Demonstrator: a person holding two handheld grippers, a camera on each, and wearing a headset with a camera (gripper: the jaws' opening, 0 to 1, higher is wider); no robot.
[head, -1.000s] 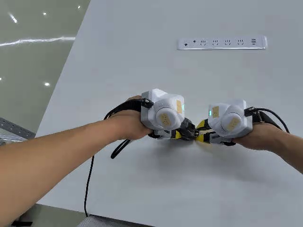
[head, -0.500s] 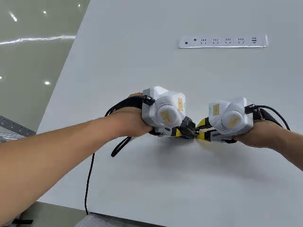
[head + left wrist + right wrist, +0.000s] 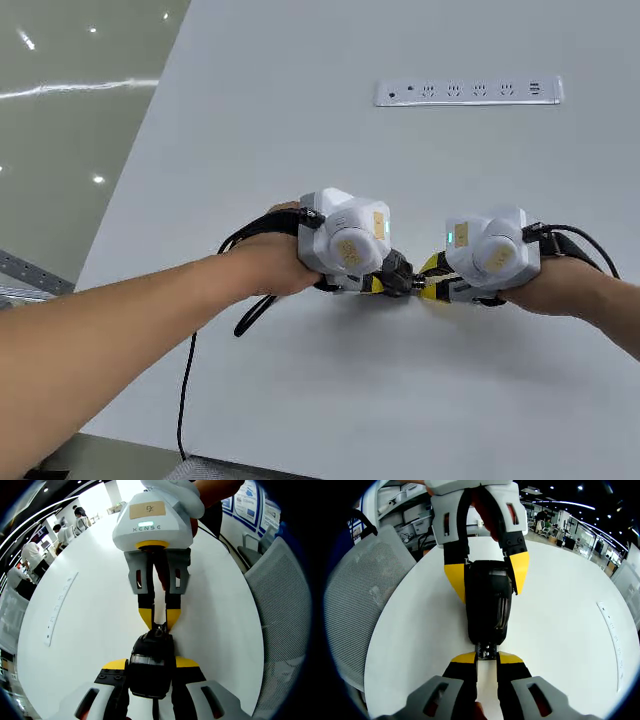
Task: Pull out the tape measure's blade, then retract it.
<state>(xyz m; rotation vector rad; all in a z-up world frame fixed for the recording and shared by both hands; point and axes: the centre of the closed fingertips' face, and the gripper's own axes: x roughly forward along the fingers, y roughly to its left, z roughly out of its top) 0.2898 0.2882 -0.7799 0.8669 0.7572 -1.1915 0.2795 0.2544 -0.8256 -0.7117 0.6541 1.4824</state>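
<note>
Basically, everything sits on one line. The black hard-plastic tape measure case (image 3: 489, 602) lies between the two tools just above the flat white tabletop (image 3: 300, 120). We can't tell if it touches the surface. Its long axis runs straight from one tool to the other, and the blade mouth faces the right tool (image 3: 486, 659).

The left tool (image 3: 151, 663), white-bodied with yellow-tipped black jaws, is closed across the case's sides. Its jaws are spread only as wide as the case and grip it firmly at the rear half.

The right tool has the same build. Its jaws are pressed nearly together, pinching the pale thin metal blade (image 3: 486, 680) just behind the end hook. The yellow tips sit just beside the case mouth, almost touching it.

So very little blade is out, only the short strip running back between the right jaws. In the head view the two tools meet nose to nose at mid-tabletop, with a hand wrapped round each one.

We judge the blade is at or near its shortest. Any pull must go along that shared axis, the right tool drawing away from the mouth while the left tool anchors the case. The right tool is nearer the blade end and the left is nearer the case body.

The risk, as we read it, is the thin blade slipping from the pinch, or kinking if the tools come off the line.
</note>
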